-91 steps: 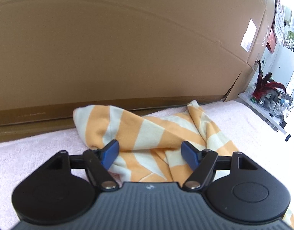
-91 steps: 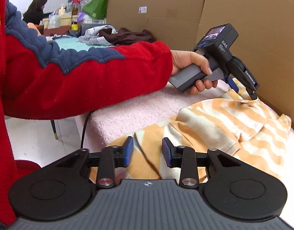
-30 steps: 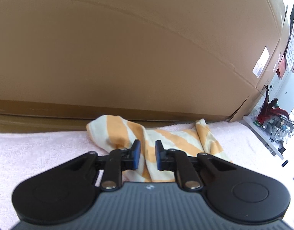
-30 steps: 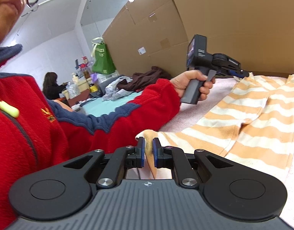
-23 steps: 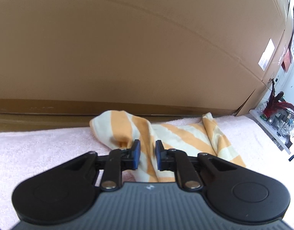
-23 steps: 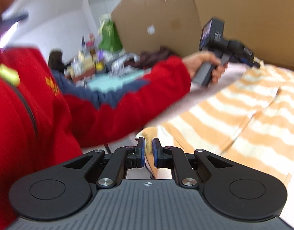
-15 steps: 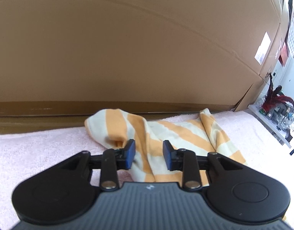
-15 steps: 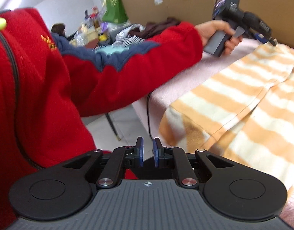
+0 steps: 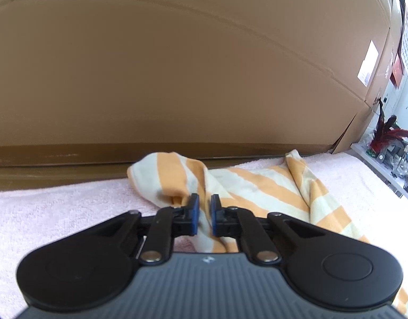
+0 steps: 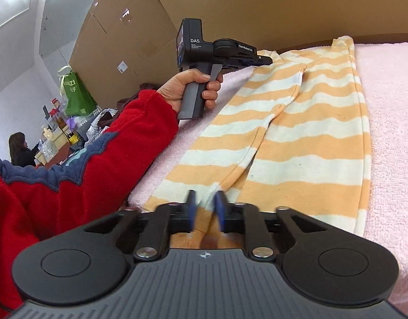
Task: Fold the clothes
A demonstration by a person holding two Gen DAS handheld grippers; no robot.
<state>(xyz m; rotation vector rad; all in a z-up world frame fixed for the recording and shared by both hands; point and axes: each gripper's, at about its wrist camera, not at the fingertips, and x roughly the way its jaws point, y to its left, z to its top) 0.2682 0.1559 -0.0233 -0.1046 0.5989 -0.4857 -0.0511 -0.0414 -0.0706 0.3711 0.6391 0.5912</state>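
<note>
Orange-and-cream striped trousers point(image 10: 310, 138) lie stretched lengthwise on the pink towel-covered table point(image 10: 390, 106). In the right wrist view my right gripper point(image 10: 205, 207) is at their near end. Its jaws are closing, with a bunched fold of the cloth pinched between the blue pads. At the far end a hand point(image 10: 188, 85) holds my left gripper point(image 10: 269, 59), its tips at the trousers' edge. In the left wrist view my left gripper point(image 9: 202, 212) is shut on a fold of the trousers point(image 9: 257, 186), which heap up just beyond the pads.
A tall cardboard wall point(image 9: 177, 66) runs along the table's far side. The person's red sleeve point(image 10: 97, 159) reaches across the table's left edge. Behind are a green bag point(image 10: 76, 93), piled clothes and a seated person point(image 10: 20, 146). A cluttered shelf point(image 9: 390, 138) stands to the right.
My left jaws opened a little, then shut again on the cloth. My right gripper sank and rolled, and the trousers now lie drawn out flat between the two grippers.
</note>
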